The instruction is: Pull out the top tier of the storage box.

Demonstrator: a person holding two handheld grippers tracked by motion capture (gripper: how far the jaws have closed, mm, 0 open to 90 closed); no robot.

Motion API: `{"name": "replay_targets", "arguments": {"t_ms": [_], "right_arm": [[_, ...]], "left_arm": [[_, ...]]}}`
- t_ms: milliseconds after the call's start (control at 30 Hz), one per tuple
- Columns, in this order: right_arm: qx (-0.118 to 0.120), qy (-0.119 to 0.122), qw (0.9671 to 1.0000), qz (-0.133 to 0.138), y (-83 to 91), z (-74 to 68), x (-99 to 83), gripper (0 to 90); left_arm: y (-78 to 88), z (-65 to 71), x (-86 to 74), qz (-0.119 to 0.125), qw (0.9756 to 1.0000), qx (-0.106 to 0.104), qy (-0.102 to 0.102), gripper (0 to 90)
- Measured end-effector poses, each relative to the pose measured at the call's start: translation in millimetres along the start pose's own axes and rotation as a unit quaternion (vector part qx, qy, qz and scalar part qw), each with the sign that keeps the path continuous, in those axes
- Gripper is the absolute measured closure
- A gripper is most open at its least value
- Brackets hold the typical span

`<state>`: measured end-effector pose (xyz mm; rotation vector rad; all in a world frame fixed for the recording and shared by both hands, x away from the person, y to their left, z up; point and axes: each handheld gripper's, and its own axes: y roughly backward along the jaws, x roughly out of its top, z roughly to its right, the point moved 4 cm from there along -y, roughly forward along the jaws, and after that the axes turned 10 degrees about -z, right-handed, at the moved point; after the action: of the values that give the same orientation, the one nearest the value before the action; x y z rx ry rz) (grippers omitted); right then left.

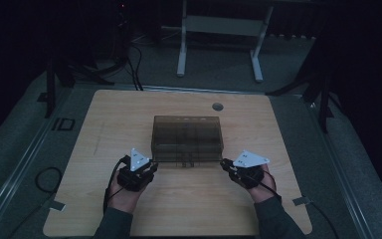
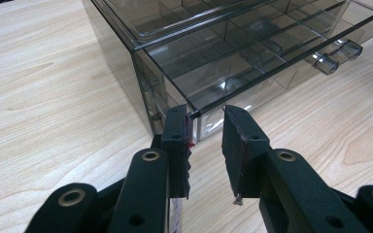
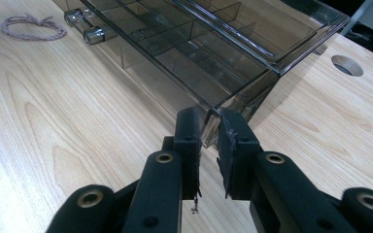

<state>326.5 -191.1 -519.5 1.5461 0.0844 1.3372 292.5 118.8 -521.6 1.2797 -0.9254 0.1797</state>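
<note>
A smoky clear plastic drawer box (image 1: pixel 186 130) stands mid-table, its top drawer (image 1: pixel 186 159) pulled out toward me. Two knobs (image 2: pixel 337 52) sit on the drawer's front. My left gripper (image 1: pixel 154 164) is at the drawer's front left corner. In the left gripper view the left gripper (image 2: pixel 206 116) is open, the corner (image 2: pixel 194 114) against one finger and a gap to the other. My right gripper (image 1: pixel 225 163) is at the front right corner. In the right gripper view the right gripper (image 3: pixel 209 119) has its jaws close together, shut on the drawer's corner wall (image 3: pixel 209 127).
The wooden table (image 1: pixel 124 119) has a round cable hole (image 1: pixel 218 106) behind the box. A small coil of pinkish cord (image 3: pixel 31 26) lies on the wood near the drawer knobs (image 3: pixel 85 26). Cables trail off the table's near edges.
</note>
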Motion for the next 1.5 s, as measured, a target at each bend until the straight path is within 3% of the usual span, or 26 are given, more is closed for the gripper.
{"name": "replay_targets", "arguments": {"t_ms": [1500], "right_arm": [[0.011, -0.007, 0.9998, 0.012, 10.6, -12.7, -10.7, 79.7]], "left_arm": [[10.7, 9.5, -13.4, 0.004, 1.0000, -0.006, 0.000, 72.5]]}}
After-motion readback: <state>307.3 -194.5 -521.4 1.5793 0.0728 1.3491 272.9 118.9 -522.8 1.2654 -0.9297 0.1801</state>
